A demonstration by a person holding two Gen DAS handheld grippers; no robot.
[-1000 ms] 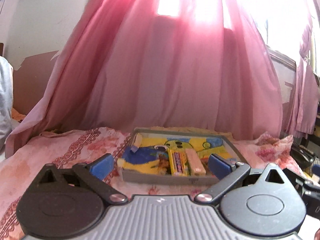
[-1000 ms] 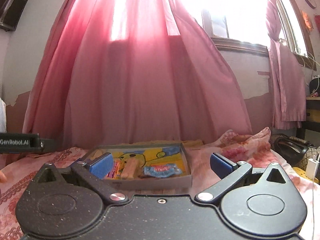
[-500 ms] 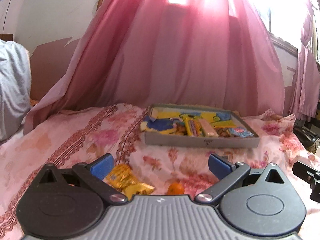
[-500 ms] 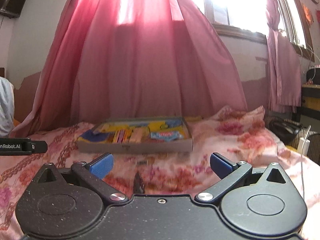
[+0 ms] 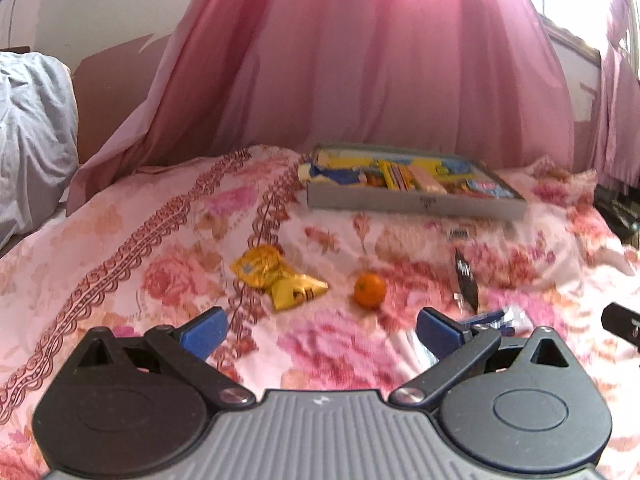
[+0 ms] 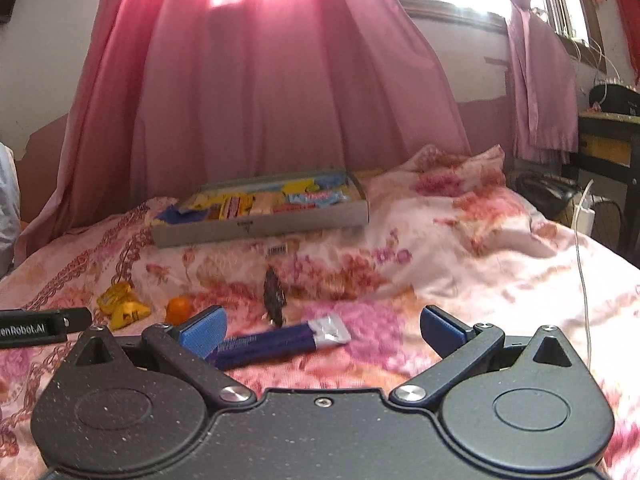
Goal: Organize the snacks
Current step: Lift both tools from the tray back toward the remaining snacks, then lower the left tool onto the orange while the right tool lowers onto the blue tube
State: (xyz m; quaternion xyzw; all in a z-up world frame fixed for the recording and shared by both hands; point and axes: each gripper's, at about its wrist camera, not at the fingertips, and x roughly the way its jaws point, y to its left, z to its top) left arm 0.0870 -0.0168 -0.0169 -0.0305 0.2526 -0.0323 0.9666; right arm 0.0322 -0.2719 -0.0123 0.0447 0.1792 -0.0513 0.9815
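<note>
A grey cardboard box (image 5: 416, 203) (image 6: 260, 226) with several snack packets inside rests on the floral bedspread far ahead. Loose on the bedspread lie a yellow snack packet (image 5: 276, 276) (image 6: 122, 306), a small orange fruit (image 5: 369, 290) (image 6: 179, 307), a dark wrapped snack (image 5: 466, 280) (image 6: 274, 294) and a purple snack bar (image 6: 276, 342) with a silver end. My left gripper (image 5: 320, 332) is open above the bedspread, just short of the packet and the fruit. My right gripper (image 6: 322, 330) is open, with the purple bar lying between its fingers and against the left one.
Pink curtains (image 5: 360, 64) hang behind the box. A grey pillow (image 5: 32, 136) lies at the far left. A white cable (image 6: 582, 264) trails over the bed's right side, beside a dark table (image 6: 612, 152). The floral bedspread (image 6: 460, 248) spreads wide to the right.
Both grippers have pulled back from the box and tilted down. The box now sits far ahead, and the loose snacks on the bedspread have come into view.
</note>
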